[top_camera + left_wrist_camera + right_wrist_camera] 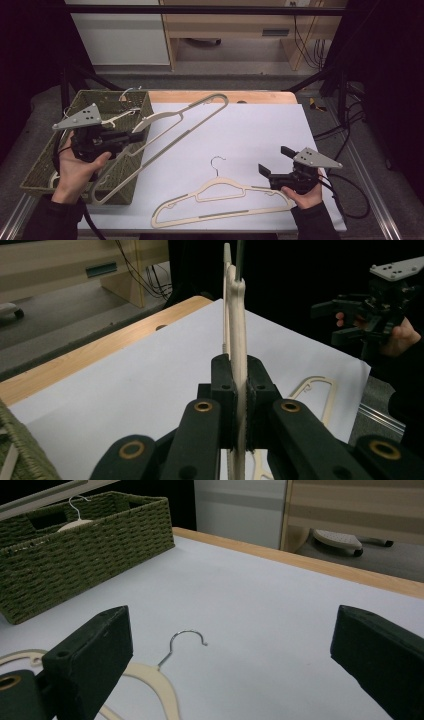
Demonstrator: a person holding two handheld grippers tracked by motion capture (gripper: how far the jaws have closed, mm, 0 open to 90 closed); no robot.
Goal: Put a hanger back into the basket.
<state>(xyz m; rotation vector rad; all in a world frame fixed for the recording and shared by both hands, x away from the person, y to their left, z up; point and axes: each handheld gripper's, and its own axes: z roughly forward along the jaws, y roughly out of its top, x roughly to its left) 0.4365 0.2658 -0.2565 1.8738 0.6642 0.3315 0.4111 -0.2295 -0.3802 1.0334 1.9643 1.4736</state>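
The person's left hand (75, 167) comes in from the bottom left, wrist bent back and palm wrapped around the body of the left tool (136, 136), which points level toward the right, over the near edge of the woven green basket (45, 165). Its grey three-cornered plate tilts up above the knuckles. The tool is pinching a cream hanger (170, 135) by one shoulder; in the left gripper view the pads press flat on either side of the thin cream bar (239, 365), which stands edge-on and upright between them. That held hanger hangs in the air, slanting from above the basket's front corner up toward the far middle of the white sheet (250, 135) covering the worktop (220, 96).

The right hand (305, 195) rests low at the near right of the sheet, fingers curled under the right tool (272, 161), which points left and slightly away. Its jaws are spread wide with nothing between them; the right gripper view looks between them onto bare white sheet.

A second cream hanger (220, 200) lies flat on the sheet just left of the right hand, its metal hook (187, 640) pointing away from the person. More hangers (75, 522) lie inside the basket.
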